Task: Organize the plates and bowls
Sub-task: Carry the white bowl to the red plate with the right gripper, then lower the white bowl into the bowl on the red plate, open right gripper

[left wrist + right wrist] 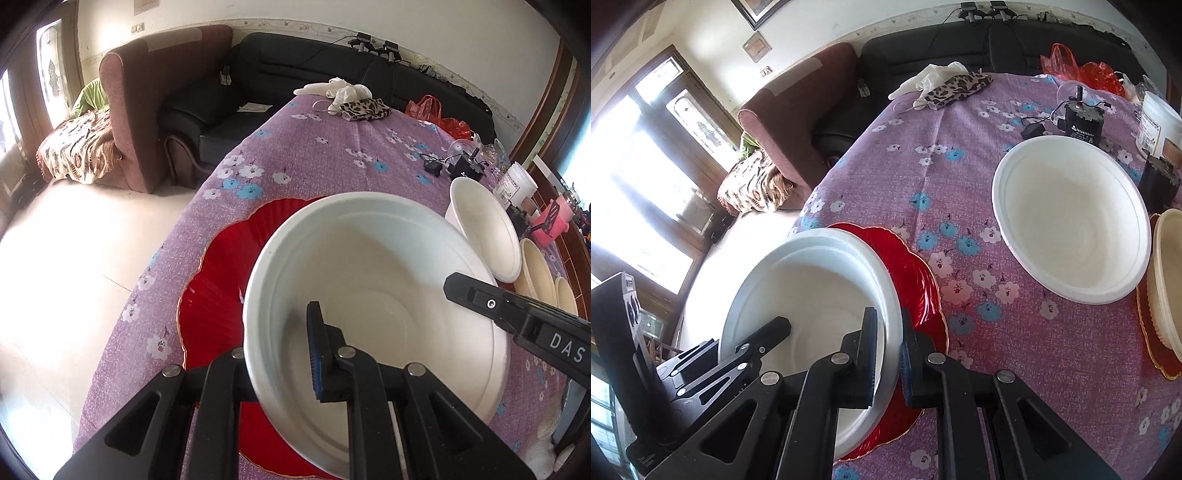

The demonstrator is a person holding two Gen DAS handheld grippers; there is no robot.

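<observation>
Over the red plate [218, 266], both tongs pinch one white foam bowl [369, 295] by its rim.

Left tongs [284, 350] clamp the bowl's rim at 7 o'clock in the left wrist view, one blue pad inside and the other finger hidden outside; right tongs [888, 354] grip the opposite rim, its wall squeezed between their pads. The bowl sits tilted above the scalloped red plate on the purple flowered tabletop [960, 173]. A second white bowl [1071, 218] rests at 2 o'clock in the right wrist view, well apart, with a cream ribbed bowl [1167, 280] on another red plate [1160, 354] just beside it.
</observation>
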